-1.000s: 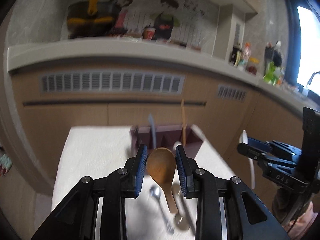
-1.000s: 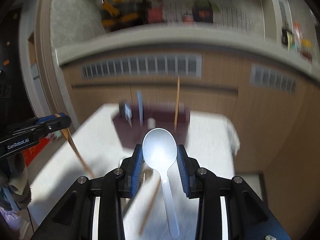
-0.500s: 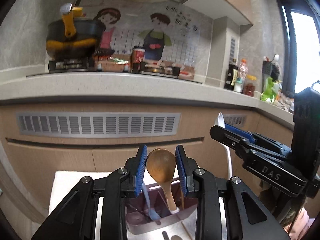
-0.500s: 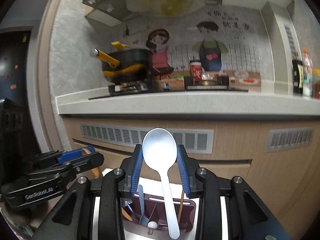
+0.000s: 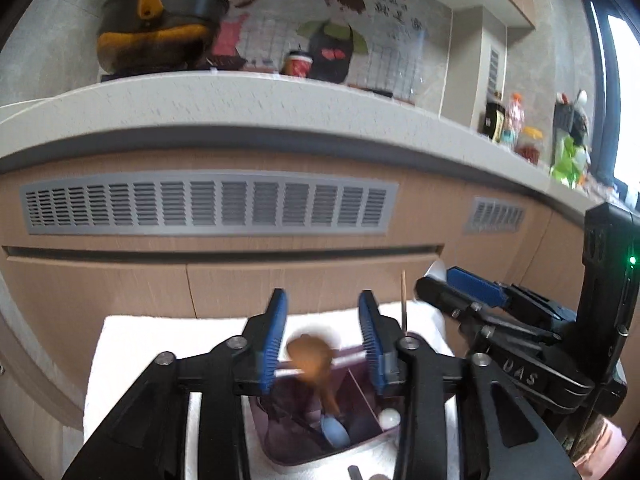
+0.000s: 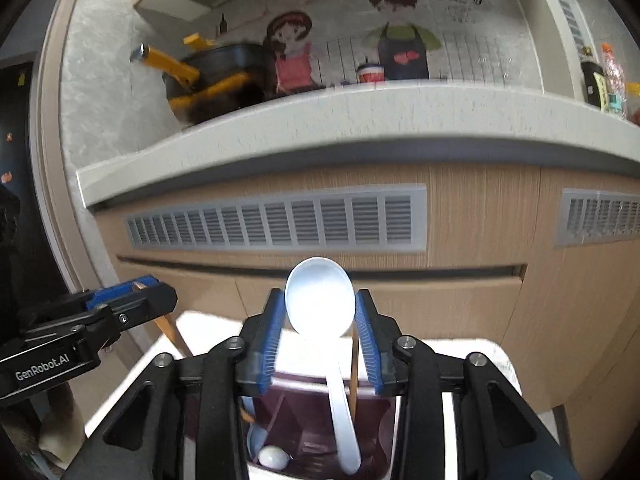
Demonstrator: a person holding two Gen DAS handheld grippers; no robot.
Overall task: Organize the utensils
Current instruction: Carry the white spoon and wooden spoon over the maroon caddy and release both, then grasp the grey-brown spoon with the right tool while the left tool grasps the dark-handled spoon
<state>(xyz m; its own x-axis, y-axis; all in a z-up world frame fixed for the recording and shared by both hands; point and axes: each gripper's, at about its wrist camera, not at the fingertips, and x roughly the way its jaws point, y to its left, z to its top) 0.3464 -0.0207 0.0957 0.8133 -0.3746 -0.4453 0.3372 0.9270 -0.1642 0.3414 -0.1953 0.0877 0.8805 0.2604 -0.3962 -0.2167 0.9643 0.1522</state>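
Right wrist view first: the table [image 6: 472,354] under its white cloth carries the maroon utensil holder [image 6: 320,420], divided into compartments. Over it the right gripper [image 6: 320,336] has just been opening, and the white plastic spoon [image 6: 320,300] stands between its parted fingers, handle down in the holder; contact cannot be told. The left gripper [image 5: 322,344] has also just been opening; its blurred wooden spoon [image 5: 310,356] is loose, dropping into a compartment. Both spoons look light, stiff and smooth, best gripped across the bowl.
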